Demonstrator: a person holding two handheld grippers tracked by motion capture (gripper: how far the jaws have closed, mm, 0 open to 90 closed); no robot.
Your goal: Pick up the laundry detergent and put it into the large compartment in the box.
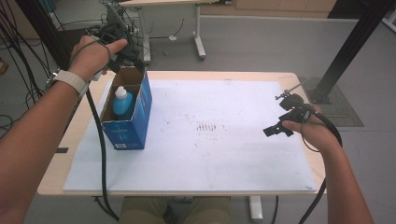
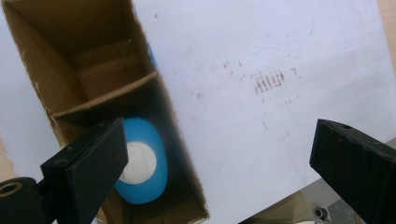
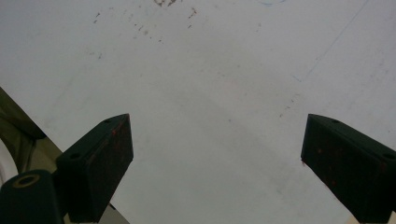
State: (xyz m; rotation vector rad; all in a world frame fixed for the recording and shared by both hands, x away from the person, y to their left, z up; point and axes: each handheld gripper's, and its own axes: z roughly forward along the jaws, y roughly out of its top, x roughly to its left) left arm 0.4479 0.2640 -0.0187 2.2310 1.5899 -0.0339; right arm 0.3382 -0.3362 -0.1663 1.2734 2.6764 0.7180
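The left gripper (image 2: 219, 172) hovers above the box's far end, fingers (image 2: 86, 175) spread wide, likely lined up to reach inside. Just below the near finger, the smooth blue bottle (image 2: 142, 163) with its white cap stands upright in the rough cardboard box (image 2: 93, 70). Beyond lies the white sheet (image 2: 280, 56) covering the worktop (image 1: 196, 74). The right gripper (image 3: 217, 168) idles over it, fingers spread, empty.

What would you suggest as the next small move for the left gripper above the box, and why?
Probably lower the left gripper straight into the open box, centring on the blue bottle: its jaws stand wide apart above the bottle's white cap, holding nothing.
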